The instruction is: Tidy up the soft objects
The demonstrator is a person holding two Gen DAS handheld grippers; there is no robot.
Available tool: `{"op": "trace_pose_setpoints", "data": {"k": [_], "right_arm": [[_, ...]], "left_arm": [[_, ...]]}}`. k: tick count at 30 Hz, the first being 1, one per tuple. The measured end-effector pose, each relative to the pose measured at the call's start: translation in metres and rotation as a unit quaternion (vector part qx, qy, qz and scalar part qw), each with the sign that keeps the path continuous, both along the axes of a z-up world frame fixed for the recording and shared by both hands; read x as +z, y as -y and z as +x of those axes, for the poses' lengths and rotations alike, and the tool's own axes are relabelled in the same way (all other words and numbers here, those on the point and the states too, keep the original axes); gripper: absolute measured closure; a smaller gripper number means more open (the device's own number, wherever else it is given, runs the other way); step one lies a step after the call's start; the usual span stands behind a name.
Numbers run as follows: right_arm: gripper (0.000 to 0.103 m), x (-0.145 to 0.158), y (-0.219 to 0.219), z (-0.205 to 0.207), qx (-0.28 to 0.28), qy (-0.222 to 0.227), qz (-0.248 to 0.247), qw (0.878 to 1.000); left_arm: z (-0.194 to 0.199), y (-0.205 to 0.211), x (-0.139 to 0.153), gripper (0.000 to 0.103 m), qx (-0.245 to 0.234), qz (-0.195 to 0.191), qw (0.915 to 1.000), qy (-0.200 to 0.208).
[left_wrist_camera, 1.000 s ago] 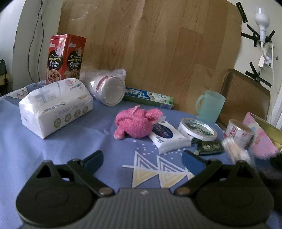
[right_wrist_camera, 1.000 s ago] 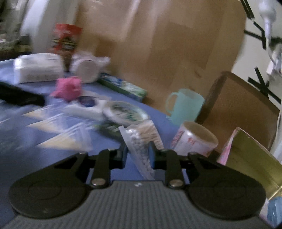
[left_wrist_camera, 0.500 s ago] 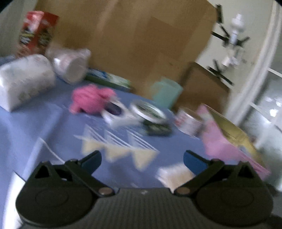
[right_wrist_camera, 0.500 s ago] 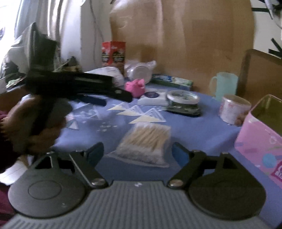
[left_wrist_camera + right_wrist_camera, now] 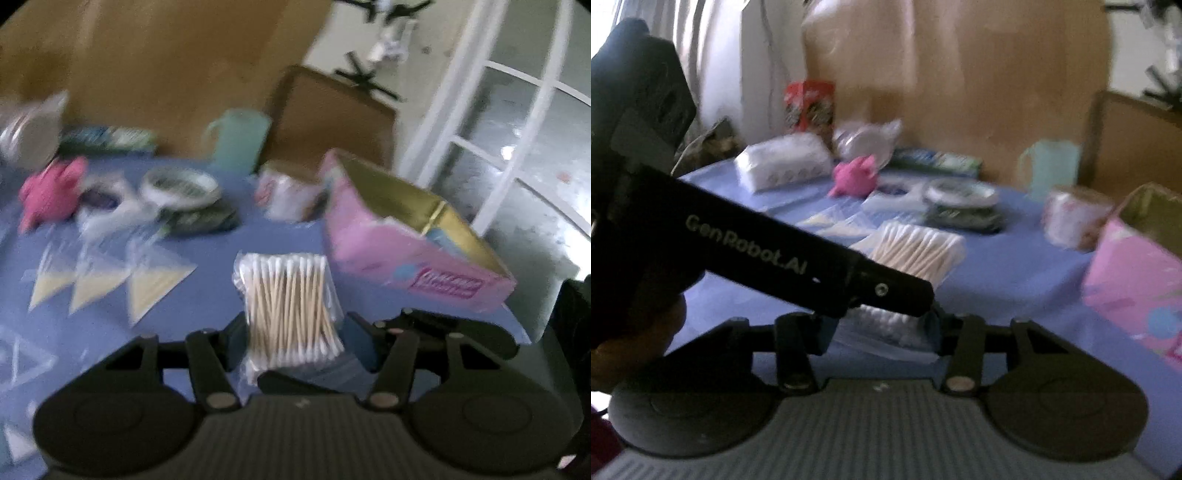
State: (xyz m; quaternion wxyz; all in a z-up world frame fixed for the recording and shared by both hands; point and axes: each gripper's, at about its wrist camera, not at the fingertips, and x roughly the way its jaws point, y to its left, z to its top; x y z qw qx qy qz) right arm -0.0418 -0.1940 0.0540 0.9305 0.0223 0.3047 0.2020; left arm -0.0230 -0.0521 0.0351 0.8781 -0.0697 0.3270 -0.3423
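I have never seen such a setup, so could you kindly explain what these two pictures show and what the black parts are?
There is no robot. A person holds a two-finger gripper in each hand, and each one carries a wide-angle camera looking along its fingers. One picture comes from the left gripper, the other from the right gripper. The black shapes at the bottom of each picture are that gripper itself. The long black bar in the right view is the left gripper seen from the side.

On the blue cloth lie a swab pack, a pink toy, a tissue pack, a mug, a tin and an open pink box. Both grippers' jaws are closing, with the swab pack between them.
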Motion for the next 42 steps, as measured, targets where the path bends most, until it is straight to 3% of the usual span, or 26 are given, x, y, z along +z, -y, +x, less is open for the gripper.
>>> {"op": "trace_pose_setpoints", "data": {"k": [7, 10, 11, 13, 16, 17, 21, 28, 34, 39, 42], "right_arm": [[0.052, 0.027, 0.057, -0.011, -0.117, 0.08, -0.004, 0.99], [0.051, 0.033, 0.086, -0.012, -0.167, 0.09, -0.011, 0.982], [0.051, 0.033, 0.096, -0.01, -0.185, 0.09, -0.015, 0.978], [0.051, 0.032, 0.115, -0.003, -0.218, 0.094, -0.023, 0.971], [0.049, 0.02, 0.141, 0.023, -0.29, 0.087, -0.066, 0.951], [0.042, 0.015, 0.148, 0.029, -0.308, 0.076, -0.073, 0.946], [0.039, 0.004, 0.173, 0.024, -0.351, 0.067, -0.023, 0.934], [0.035, 0.009, 0.161, 0.0, -0.366, 0.097, 0.003, 0.925], [0.035, 0.011, 0.138, -0.013, -0.35, 0.1, 0.017, 0.931], [0.034, 0.016, 0.114, -0.028, -0.328, 0.103, 0.013, 0.939], [0.034, 0.024, 0.105, -0.036, -0.314, 0.104, 0.018, 0.944]], "left_arm": [[0.01, 0.081, 0.044, 0.044, -0.075, 0.01, 0.9944, 0.074], [0.011, 0.124, 0.051, 0.034, -0.102, 0.02, 0.9899, 0.097], [0.012, 0.138, 0.052, 0.022, -0.108, 0.022, 0.9888, 0.101], [0.014, 0.162, 0.053, 0.003, -0.095, 0.033, 0.9883, 0.114], [0.015, 0.184, 0.05, 0.002, -0.063, 0.056, 0.9856, 0.147], [0.016, 0.186, 0.049, 0.002, -0.052, 0.064, 0.9856, 0.148], [0.015, 0.17, 0.044, 0.002, -0.04, 0.053, 0.9876, 0.142], [0.018, 0.141, 0.045, 0.001, 0.002, 0.044, 0.9882, 0.146], [0.02, 0.105, 0.031, 0.0, 0.046, 0.052, 0.9859, 0.152], [0.029, 0.067, 0.001, 0.0, 0.104, 0.076, 0.9859, 0.107], [0.03, 0.044, -0.011, 0.0, 0.148, 0.089, 0.9801, 0.097]]}}
